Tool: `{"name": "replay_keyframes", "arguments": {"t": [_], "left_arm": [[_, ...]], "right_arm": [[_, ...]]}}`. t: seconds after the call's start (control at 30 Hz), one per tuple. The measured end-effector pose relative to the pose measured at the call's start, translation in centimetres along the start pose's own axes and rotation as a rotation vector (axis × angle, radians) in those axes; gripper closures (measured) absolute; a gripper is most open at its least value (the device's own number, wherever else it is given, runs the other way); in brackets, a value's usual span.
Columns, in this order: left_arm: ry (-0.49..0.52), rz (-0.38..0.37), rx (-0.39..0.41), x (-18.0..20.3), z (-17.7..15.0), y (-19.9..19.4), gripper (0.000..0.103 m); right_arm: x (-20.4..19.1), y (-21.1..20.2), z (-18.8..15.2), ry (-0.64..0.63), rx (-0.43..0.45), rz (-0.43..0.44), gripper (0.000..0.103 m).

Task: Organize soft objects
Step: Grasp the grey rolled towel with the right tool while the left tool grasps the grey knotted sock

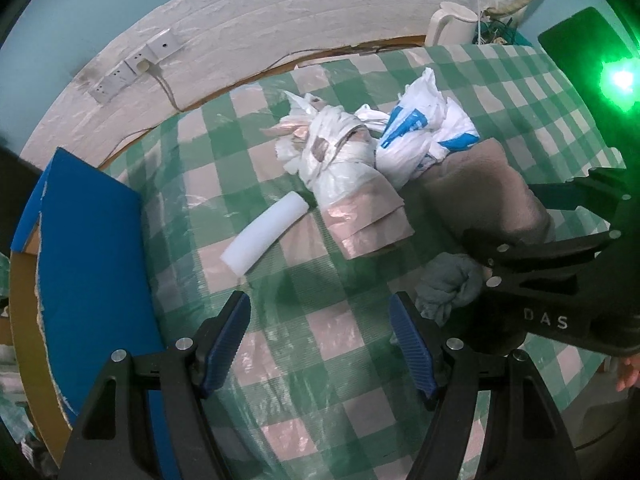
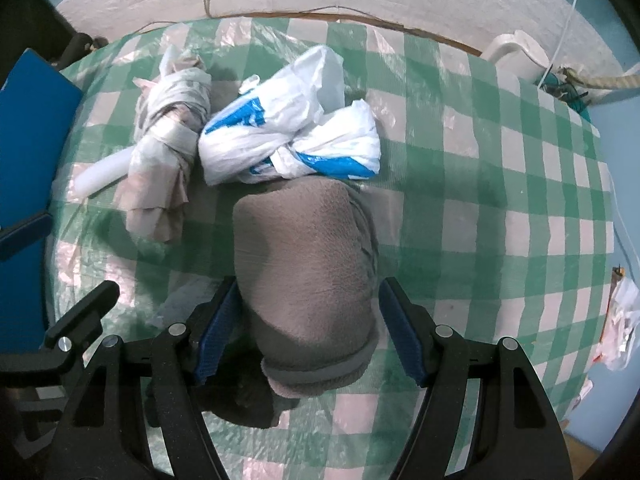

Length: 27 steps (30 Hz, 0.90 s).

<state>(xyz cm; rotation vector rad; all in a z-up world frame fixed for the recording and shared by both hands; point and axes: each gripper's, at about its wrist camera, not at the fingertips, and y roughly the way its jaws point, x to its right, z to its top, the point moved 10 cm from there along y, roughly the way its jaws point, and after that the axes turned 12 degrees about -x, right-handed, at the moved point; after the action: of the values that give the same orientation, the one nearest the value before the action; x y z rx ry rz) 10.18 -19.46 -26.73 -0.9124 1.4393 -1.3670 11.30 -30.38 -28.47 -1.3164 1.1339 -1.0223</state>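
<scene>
We are at a table (image 2: 500, 184) with a green and white checked cloth, pushed up against a white brick wall (image 1: 280, 12).

Our right claw (image 2: 308, 328) points straight down over a soft grey-brown rolled blanket (image 2: 304, 248). The jaws stand fairly wide, one on each side of the near end of the roll. The left pad (image 2: 218, 324) is right at the fabric and the right pad (image 2: 400, 332) has a small gap — so we are not squeezing it yet. Just past the blanket, toward the wall edge, lies a knotted white and blue plastic bag (image 2: 288, 140), touching the roll's far end. Beside that bag sits a knotted pale bag (image 2: 172, 136), and a white foam tube (image 2: 100, 176) pokes out next to it, near the left edge.

Our left claw (image 1: 320, 344) is open too, with only bare cloth between its pads. A small grey rag (image 1: 448, 288) lies just beside its right pad (image 1: 412, 348). A blue box (image 1: 92, 248) stands at the left edge — we think that is where the soft things should go.

To do this step well, we should go a bit lower so the pads hug the middle of the roll, not just its top skin. Then close slowly, because fluffy stuff squashes and can slip. Lift straight up, so we do not drag the bag along.
</scene>
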Motion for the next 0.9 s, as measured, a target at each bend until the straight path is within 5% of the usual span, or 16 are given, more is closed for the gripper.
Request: {"name": "replay_keyframes", "arguments": {"t": [0.27, 0.9], "left_arm": [[0.023, -0.024, -0.008, 1.9, 0.2, 0.2, 0.029], [0.142, -0.092, -0.008, 7.2, 0.4, 0.6, 0.024]], "right_arm": [[1.6, 0.1, -0.2, 0.024, 0.003, 0.01, 0.048], [8.2, 0.5, -3.4, 0.174, 0.012, 0.066, 0.049]]}}
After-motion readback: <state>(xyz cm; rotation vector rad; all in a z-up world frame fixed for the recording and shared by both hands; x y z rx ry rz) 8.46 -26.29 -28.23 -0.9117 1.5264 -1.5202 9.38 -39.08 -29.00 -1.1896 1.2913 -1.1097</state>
